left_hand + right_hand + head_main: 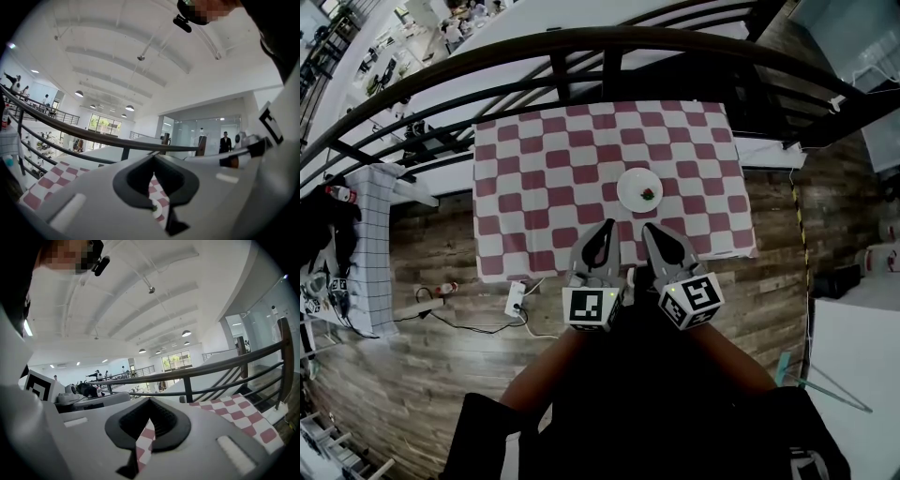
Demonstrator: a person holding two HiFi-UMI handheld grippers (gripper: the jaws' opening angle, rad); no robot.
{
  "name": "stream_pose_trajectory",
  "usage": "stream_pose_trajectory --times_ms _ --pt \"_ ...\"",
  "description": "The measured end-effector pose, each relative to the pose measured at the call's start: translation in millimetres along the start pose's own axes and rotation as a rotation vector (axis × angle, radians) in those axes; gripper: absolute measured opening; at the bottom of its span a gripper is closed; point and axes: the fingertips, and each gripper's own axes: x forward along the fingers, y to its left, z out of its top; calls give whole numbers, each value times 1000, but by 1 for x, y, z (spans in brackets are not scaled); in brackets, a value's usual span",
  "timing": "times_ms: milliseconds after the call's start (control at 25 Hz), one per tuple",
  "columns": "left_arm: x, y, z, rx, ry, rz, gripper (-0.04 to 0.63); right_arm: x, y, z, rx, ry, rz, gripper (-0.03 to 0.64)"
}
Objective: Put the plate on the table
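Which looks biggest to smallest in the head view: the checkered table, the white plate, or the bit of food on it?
1. checkered table, by far the largest
2. white plate
3. bit of food, a tiny spot on the plate

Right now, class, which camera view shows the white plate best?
The head view: the whole plate shows from above on the checkered table. The left gripper view gives at most a white sliver; the right gripper view shows only that table.
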Motion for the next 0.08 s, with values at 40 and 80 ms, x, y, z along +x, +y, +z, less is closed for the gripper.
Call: stream_pose_trajectory --times_ms 40,80 --pt "0 0 0 9 0 1 11 0 0 1 -1 0 1 -3" --pt "0 1 -1 18 -1 1 11 0 1 2 -3 -1 2 -3"
